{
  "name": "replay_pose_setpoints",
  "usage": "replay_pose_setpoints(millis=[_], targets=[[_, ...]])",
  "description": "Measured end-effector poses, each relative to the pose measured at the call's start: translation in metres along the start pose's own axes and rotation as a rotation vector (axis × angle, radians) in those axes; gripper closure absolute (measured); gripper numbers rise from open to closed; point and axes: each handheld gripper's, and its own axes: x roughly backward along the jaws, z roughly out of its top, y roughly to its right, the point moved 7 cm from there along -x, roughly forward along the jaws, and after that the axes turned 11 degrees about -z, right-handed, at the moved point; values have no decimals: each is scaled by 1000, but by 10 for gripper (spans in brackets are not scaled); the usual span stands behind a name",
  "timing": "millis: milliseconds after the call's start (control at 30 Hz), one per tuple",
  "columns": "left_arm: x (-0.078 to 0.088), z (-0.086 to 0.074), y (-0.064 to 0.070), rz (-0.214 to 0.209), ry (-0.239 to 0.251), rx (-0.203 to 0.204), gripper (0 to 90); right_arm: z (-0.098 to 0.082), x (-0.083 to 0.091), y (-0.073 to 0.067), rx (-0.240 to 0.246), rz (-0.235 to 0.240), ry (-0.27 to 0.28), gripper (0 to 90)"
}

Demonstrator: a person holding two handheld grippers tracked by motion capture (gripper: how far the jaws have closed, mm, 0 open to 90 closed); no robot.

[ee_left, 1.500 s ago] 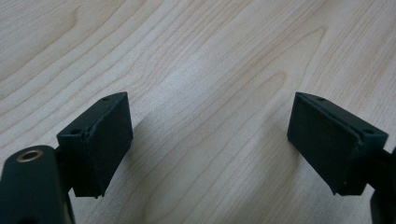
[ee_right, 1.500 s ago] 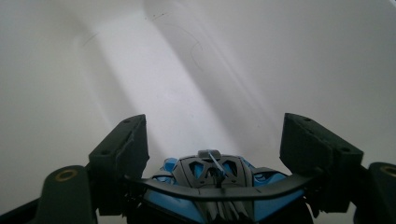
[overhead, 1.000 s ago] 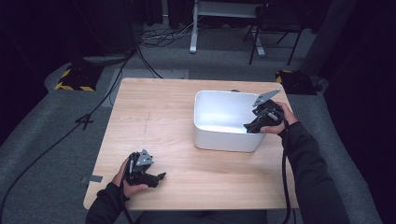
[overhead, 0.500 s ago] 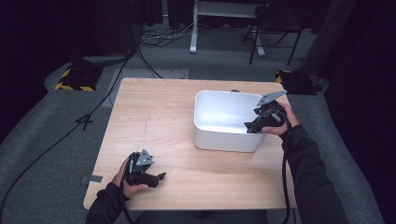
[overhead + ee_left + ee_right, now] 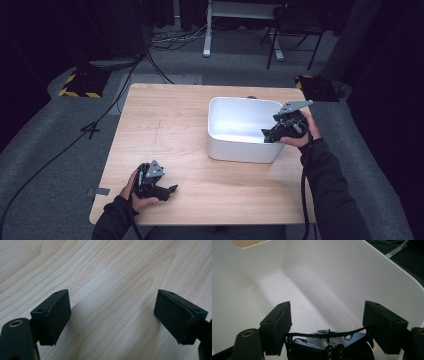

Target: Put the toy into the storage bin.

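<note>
My right gripper reaches over the right rim of a white plastic bin and points down into it. In the right gripper view its jaws are shut on a small black, white and blue object, perhaps a toy car, held just above the bin's floor. The lower part of the object is cut off by the frame. Near the table's front left corner my left gripper rests low over the bare wooden tabletop. Its jaws stand open with nothing between them.
The bin stands on the right half of the wooden table. Grey carpet surrounds the table, with cables running off to the back left. Yellow-and-black striped blocks lie on the floor, and a chair stands behind.
</note>
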Motion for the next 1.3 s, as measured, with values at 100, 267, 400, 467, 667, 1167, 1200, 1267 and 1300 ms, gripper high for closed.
replay_pose_setpoints(millis=[100, 267, 400, 467, 667, 1167, 1200, 1267, 1300], targets=[[0, 0, 0, 0, 0, 0, 144, 4, 3, 0, -10, -18, 28, 226], [0, 0, 0, 0, 0, 0, 144, 10, 9, 1, -26, -27, 82, 221], [0, 0, 0, 0, 0, 0, 144, 13, 12, 0, -29, -39, 92, 205], [0, 0, 0, 0, 0, 0, 144, 13, 12, -1, -26, -52, 85, 194], [0, 0, 0, 0, 0, 0, 144, 17, 14, 0, -41, -84, 124, 176], [0, 0, 0, 2, 0, 0, 144, 20, 30, 1, -60, -125, 177, 178], [0, 0, 0, 1, 0, 0, 144, 20, 31, 1, -55, -121, 179, 178], [0, 0, 0, 2, 0, 0, 144, 20, 33, 1, -56, -126, 181, 177], [0, 0, 0, 1, 0, 0, 144, 20, 35, 1, -60, -125, 182, 177]])
